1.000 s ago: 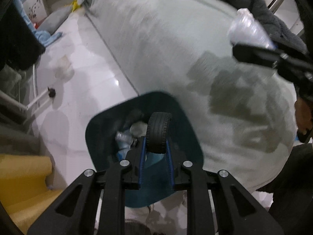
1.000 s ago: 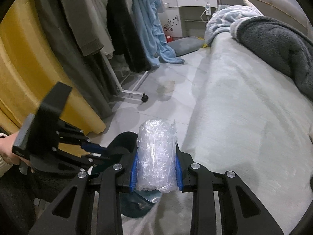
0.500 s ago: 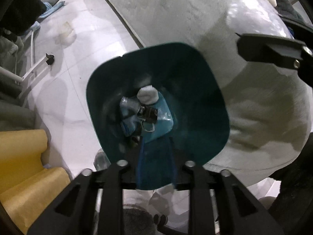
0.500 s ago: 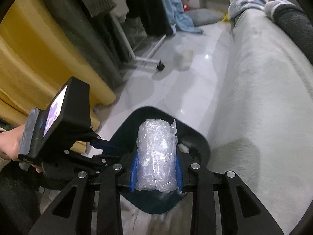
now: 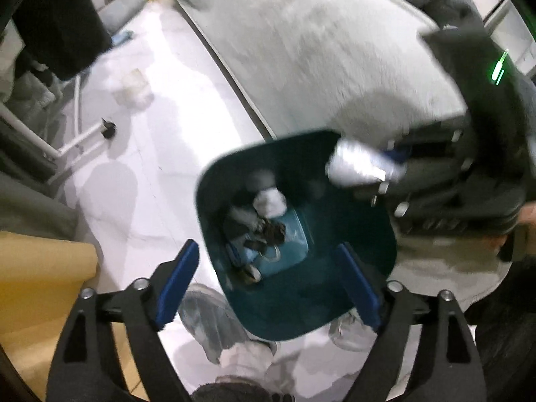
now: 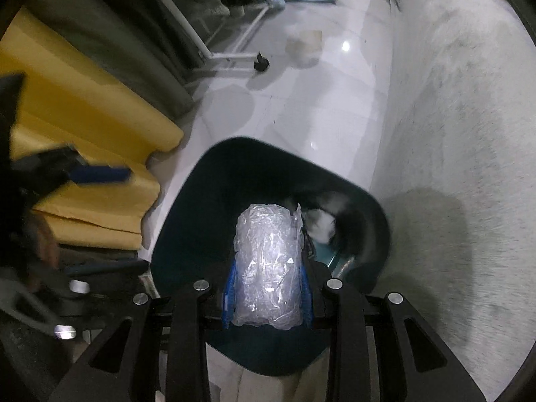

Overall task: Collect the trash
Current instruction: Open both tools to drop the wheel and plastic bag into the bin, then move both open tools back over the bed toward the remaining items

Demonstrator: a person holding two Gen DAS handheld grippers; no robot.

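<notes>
A dark teal trash bin (image 5: 355, 315) stands on the floor beside the bed, with a white wad (image 5: 269, 202), dark scraps and blue packaging inside. My left gripper (image 5: 268, 278) is open and empty above the bin's near side. My right gripper (image 6: 268, 296) is shut on a roll of clear crumpled plastic wrap (image 6: 268, 261) and holds it over the bin's opening (image 6: 207, 201). In the left wrist view the wrap (image 5: 358, 165) hangs at the bin's far right rim.
A grey-white bed (image 6: 452, 134) runs along the right. A yellow cushion stack (image 6: 83, 154) lies to the left. A clothes rack leg with a castor (image 6: 261, 63) and a pale wad of trash (image 6: 305, 47) are on the white floor beyond the bin.
My left gripper has opened and the black toy wheel it held is gone from its jaws. My right gripper has moved the plastic wrap over the bin's opening.
</notes>
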